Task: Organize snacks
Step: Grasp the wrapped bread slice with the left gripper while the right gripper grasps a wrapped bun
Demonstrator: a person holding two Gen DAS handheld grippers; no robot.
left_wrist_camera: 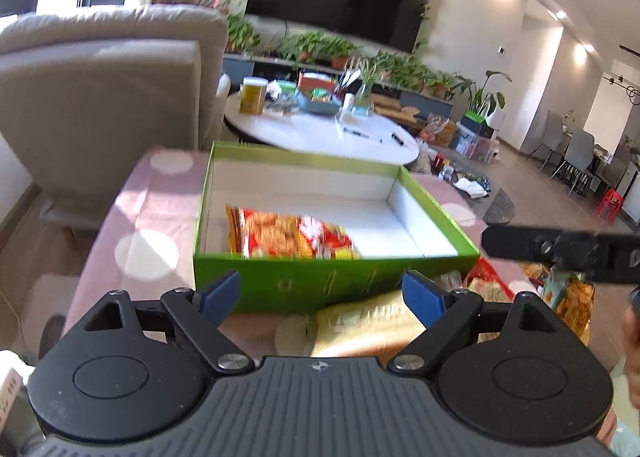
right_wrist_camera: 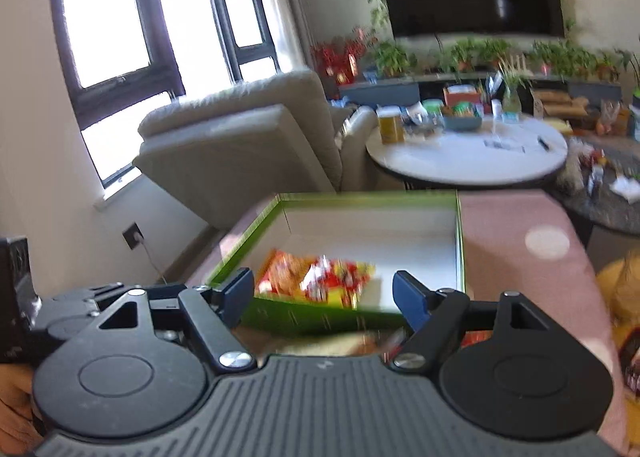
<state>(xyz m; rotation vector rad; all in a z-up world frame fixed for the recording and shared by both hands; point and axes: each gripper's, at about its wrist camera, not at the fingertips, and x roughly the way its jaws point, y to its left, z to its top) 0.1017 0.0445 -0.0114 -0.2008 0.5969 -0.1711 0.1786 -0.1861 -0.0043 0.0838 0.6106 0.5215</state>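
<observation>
Both grippers, left (left_wrist_camera: 322,293) and right (right_wrist_camera: 324,293), wide open, holding nothing (red bag (left_wrist_camera: 288,235) lying in green box (left_wrist_camera: 320,277)).

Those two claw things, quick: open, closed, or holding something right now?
Left gripper: open, holding nothing; the green box sits just ahead.
Right gripper: open, holding nothing; the red-and-orange snack bag lies in the box, untouched.

black left gripper (left_wrist_camera: 322,291), blue pads (left_wrist_camera: 422,297), seemingly ribbed
</observation>
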